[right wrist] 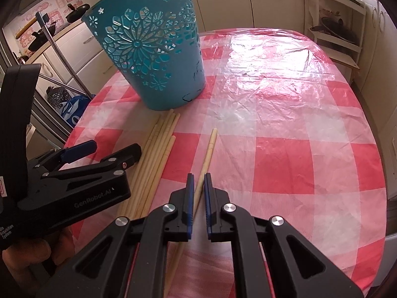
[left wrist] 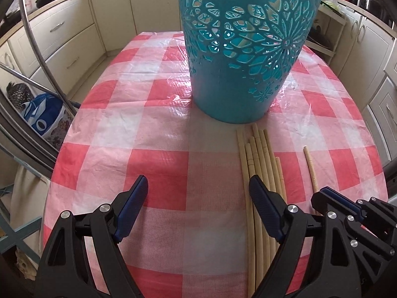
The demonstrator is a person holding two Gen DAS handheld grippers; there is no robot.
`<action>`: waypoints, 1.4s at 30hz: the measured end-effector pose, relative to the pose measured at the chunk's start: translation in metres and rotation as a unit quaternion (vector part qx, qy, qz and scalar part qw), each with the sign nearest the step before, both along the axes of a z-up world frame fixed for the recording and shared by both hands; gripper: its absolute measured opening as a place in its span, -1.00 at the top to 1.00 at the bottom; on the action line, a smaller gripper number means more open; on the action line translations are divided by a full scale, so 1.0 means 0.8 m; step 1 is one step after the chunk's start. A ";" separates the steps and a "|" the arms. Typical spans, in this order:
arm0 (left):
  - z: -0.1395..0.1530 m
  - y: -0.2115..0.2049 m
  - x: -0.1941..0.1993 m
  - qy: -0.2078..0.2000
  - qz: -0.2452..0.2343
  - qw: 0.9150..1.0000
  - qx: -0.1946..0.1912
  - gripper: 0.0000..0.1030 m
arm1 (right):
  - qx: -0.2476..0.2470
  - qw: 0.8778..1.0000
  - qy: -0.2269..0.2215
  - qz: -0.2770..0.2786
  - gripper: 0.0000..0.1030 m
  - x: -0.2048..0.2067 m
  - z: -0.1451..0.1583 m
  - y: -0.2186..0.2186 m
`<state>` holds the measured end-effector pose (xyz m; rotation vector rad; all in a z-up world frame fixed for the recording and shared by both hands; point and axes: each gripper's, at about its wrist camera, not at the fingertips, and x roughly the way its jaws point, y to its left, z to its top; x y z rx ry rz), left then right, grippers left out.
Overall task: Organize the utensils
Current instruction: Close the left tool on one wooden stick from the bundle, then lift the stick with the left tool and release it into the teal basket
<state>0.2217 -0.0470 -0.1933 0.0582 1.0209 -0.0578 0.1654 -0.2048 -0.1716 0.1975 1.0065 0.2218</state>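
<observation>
A teal cut-out plastic basket (left wrist: 248,49) (right wrist: 153,57) stands upright on the pink checked tablecloth (left wrist: 148,124). In front of it lies a bundle of several wooden chopsticks (left wrist: 260,154) (right wrist: 161,144). One single chopstick (left wrist: 310,166) (right wrist: 209,146) lies apart to their right. My right gripper (right wrist: 197,177) (left wrist: 325,193) is shut on this single chopstick, low over the cloth. My left gripper (left wrist: 198,181) (right wrist: 115,147) is open, holding nothing; its right finger hangs over the bundle's left edge and its left finger is over bare cloth.
Cream kitchen cabinets (left wrist: 62,32) ring the table. Metal chair tubing (left wrist: 37,49) and a blue bag (left wrist: 42,114) sit off the left edge. A white shelf with pans (right wrist: 332,32) stands at the far right. A hand (right wrist: 24,255) holds the left gripper.
</observation>
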 end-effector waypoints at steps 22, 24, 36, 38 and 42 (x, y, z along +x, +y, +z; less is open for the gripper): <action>0.005 0.001 0.008 0.037 -0.067 0.996 -0.041 0.91 | -0.032 0.999 -0.019 0.007 0.83 0.005 -0.001 0.011; 0.007 0.019 -0.003 0.047 -0.066 0.994 -0.068 0.91 | -0.032 0.999 -0.019 0.008 0.83 0.005 -0.001 0.011; 0.162 0.082 -0.041 -0.107 -0.105 0.958 -0.245 0.91 | -0.038 0.999 -0.023 0.004 0.83 0.003 -0.001 0.014; 0.195 0.073 -0.033 -0.147 -0.111 0.950 -0.252 0.91 | -0.038 0.999 -0.024 0.004 0.83 0.003 -0.001 0.013; 0.242 0.057 -0.004 -0.209 -0.111 0.938 -0.253 0.91 | -0.036 0.999 -0.025 0.004 0.83 0.003 -0.001 0.012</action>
